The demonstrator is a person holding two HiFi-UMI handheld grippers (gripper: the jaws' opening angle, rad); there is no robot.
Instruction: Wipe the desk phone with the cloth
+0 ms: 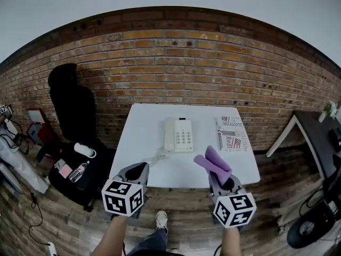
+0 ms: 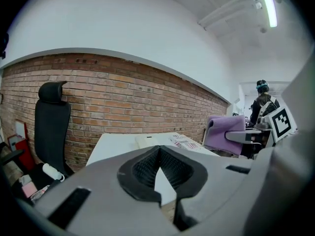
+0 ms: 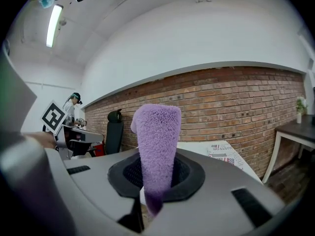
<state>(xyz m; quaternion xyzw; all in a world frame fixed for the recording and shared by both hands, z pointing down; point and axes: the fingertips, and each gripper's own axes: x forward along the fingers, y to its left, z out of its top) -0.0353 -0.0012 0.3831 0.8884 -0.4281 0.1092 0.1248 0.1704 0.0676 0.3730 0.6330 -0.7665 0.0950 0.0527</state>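
Clearly pre-wipe: right tongs (image 1: 220, 178) clamp the purple cloth (image 1: 213, 163), left tongs (image 1: 140, 170) seemingly closed, empty; next, reach it to the desk phone (image 1: 178, 135) mid-frame

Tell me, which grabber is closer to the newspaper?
Right. The right gripper, holding the purple cloth, is at the table's near edge, in front of the newspaper. The left gripper is at the same edge but farther left, past the phone.

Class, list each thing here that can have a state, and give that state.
Left gripper: shut, empty.
Right gripper: shut on the cloth.
Cloth: folded, held upright, not yet on the phone.
Desk phone: handset on its cradle, untouched.
Newspaper: folded, lying flat.
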